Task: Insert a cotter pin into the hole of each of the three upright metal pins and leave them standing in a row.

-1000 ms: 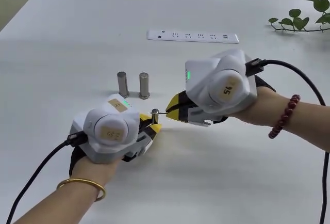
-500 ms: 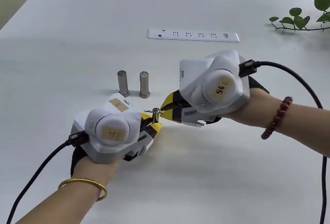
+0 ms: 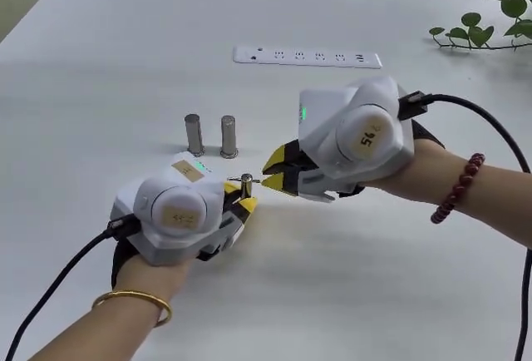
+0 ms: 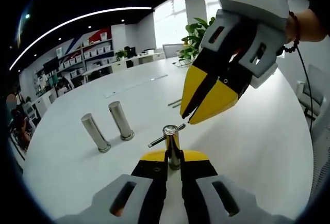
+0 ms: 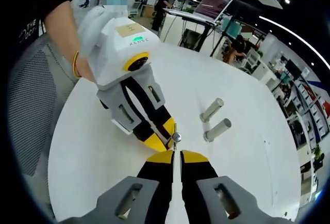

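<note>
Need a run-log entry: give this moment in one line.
left gripper shut on metal pin | cotter pin through its hole | right gripper at cotter end, grip unclear

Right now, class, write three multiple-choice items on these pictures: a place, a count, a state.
1. Where does the power strip lie? A. beyond the free pins B. at the near edge C. on the floor
2. How many free pins stand on the table? A. one B. two C. three
3. The held pin in the left gripper is: A. bare B. crossed by a cotter pin C. lying flat
Key: 1 A, it lies past them; 2 B, two stand side by side; 3 B, the cotter pin passes through its hole.
</note>
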